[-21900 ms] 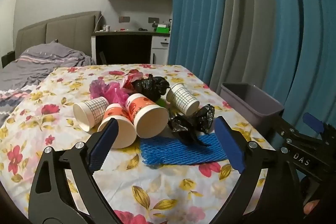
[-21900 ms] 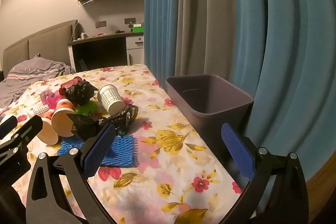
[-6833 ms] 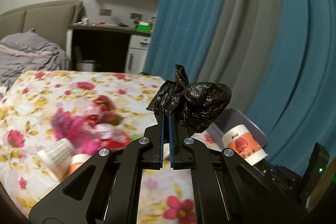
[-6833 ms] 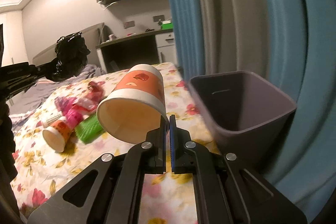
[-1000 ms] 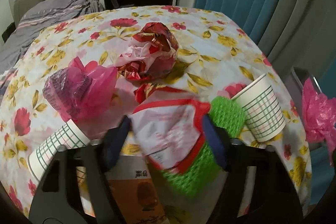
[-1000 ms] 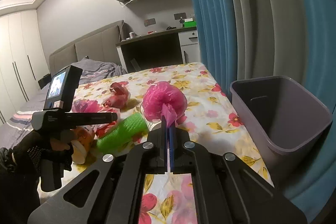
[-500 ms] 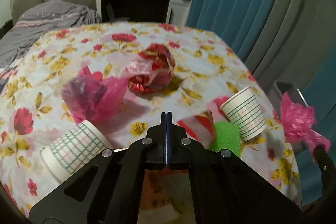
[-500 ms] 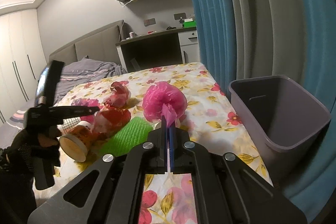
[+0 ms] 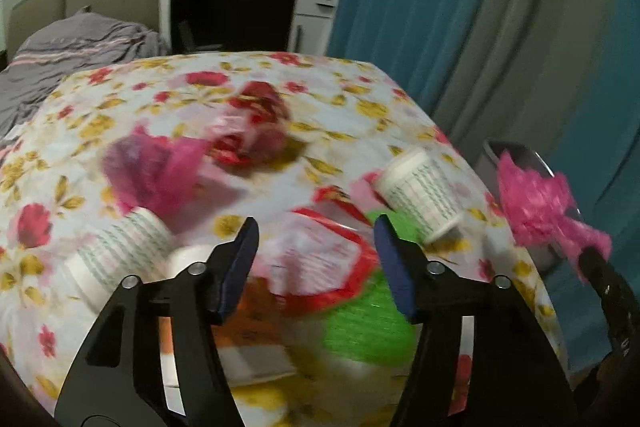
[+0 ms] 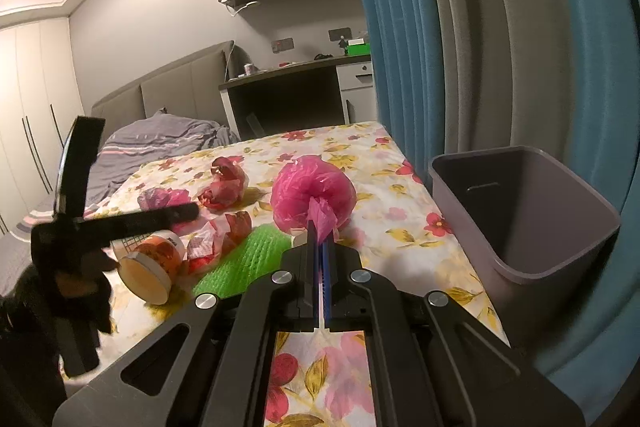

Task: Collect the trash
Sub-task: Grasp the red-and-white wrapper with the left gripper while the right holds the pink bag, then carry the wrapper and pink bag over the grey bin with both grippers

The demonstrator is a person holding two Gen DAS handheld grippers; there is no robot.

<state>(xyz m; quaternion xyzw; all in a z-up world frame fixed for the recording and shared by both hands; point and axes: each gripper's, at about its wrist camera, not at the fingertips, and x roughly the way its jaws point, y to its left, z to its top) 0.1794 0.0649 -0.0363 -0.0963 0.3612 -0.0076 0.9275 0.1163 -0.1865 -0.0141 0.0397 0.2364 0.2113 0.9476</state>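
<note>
— Two grippers, two different jobs right now. Which one is carrying?

— The right gripper is. Its fingers are clenching the knotted tail of the crumpled pink plastic bag, which is bulging out straight ahead of the tips at twelve o'clock, lifted over the flowered worktop.

— And the grey plastic bin?

— It is standing off the worktop's edge at about two o'clock from those fingers, near but not under the bag, mouth facing up. So the carry is, I judge, a swing to the right.

— What is the left gripper doing?

— Its fingers are standing spread apart, gripping nothing. Just beyond and between them, at twelve o'clock, the red-and-white crumpled wrapper is lying on the green foam net. The view is blurring, so I cannot tell whether the pads are touching it.

— Nearer arm for that wrapper?

— The left, clearly; the green-checked white paper cup is lying on its side at one o'clock.
</note>
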